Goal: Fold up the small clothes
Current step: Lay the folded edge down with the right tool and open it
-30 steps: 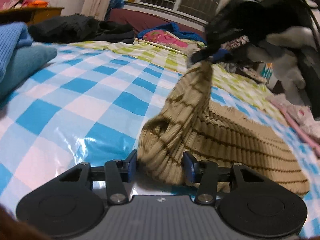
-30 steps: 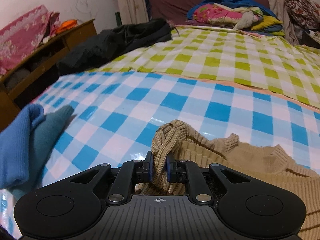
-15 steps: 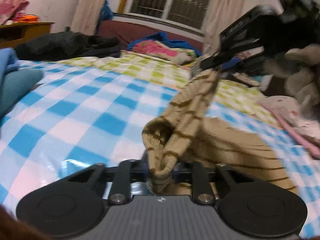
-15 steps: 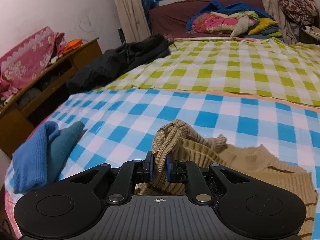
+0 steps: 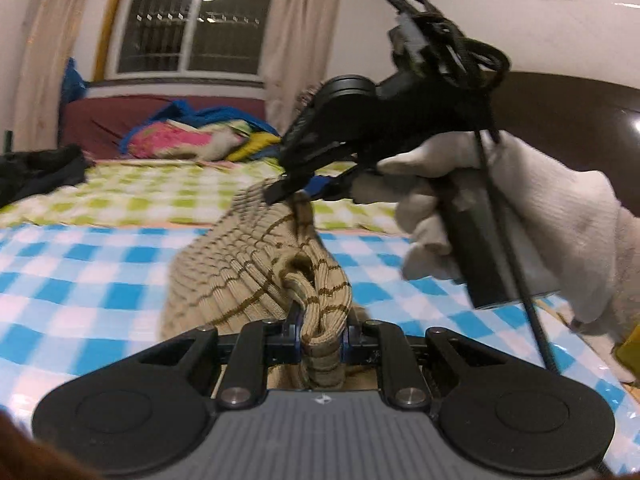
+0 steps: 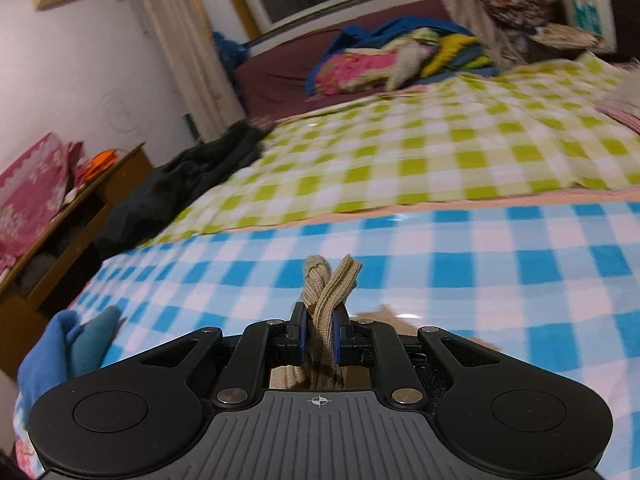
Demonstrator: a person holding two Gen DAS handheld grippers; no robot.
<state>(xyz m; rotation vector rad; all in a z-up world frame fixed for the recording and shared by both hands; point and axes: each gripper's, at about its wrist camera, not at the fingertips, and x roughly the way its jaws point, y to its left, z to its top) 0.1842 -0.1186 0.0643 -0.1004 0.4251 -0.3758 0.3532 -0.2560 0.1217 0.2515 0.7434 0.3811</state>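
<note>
A barred window (image 5: 188,24) between cream curtains (image 5: 296,32) reflects a ceiling light at twelve o'clock. Below it runs a maroon bed (image 6: 280,76); a wooden side cabinet (image 6: 80,208) stands against the white wall (image 6: 100,52) at nine o'clock.

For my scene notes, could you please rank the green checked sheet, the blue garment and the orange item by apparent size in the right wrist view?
1. green checked sheet
2. blue garment, though nearness enlarges it
3. orange item

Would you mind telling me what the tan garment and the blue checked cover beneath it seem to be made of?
Tan garment: ribbed knit, probably wool or acrylic yarn; raised ribs, thin brown stripes. Blue checked cover: likely plastic-coated cloth; bright glossy glare patches.
</note>
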